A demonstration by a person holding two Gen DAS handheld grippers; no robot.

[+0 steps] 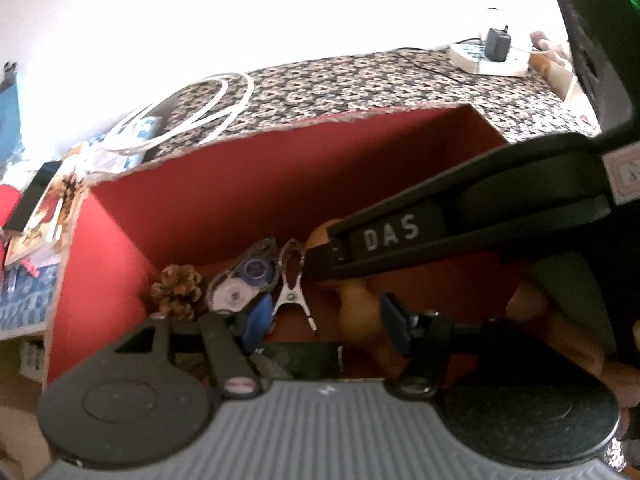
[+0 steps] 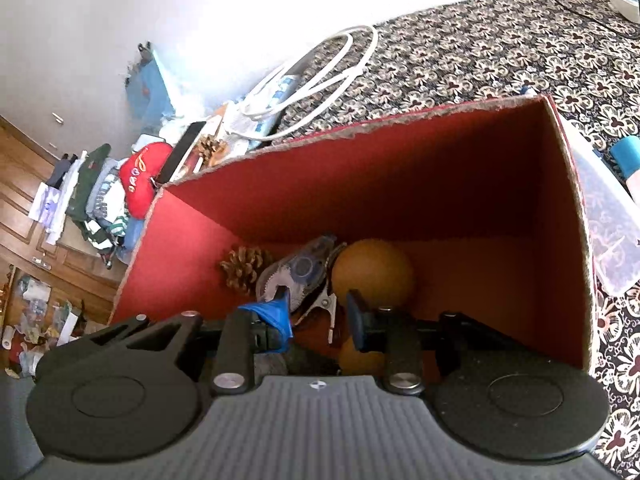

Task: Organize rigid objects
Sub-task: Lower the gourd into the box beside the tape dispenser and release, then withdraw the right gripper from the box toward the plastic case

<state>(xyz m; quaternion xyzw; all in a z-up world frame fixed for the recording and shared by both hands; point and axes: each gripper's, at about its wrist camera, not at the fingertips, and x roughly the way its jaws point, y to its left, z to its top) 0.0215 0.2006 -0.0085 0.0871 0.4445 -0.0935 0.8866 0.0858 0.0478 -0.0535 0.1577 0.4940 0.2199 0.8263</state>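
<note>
A red cardboard box (image 2: pixel 400 184) stands open on the patterned cloth and also shows in the left wrist view (image 1: pixel 240 200). Inside lie a pine cone (image 2: pixel 244 266), a correction tape dispenser (image 2: pixel 298 274), a metal clip (image 2: pixel 324 306) and an orange ball (image 2: pixel 372 274). My right gripper (image 2: pixel 320 318) is open and empty above the box's contents. My left gripper (image 1: pixel 326 322) is open and empty over the same box. The pine cone (image 1: pixel 176 290), tape dispenser (image 1: pixel 244 280) and clip (image 1: pixel 294 290) show in the left wrist view. The right gripper's body crosses the left wrist view and hides much of the ball.
A white cable (image 2: pixel 320 76) coils behind the box. A clear plastic lid (image 2: pixel 612 220) and a blue-capped bottle (image 2: pixel 630 160) lie right of it. A white power strip with an adapter (image 1: pixel 492 54) sits at the back. Clutter and a red heart cushion (image 2: pixel 140 180) lie to the left.
</note>
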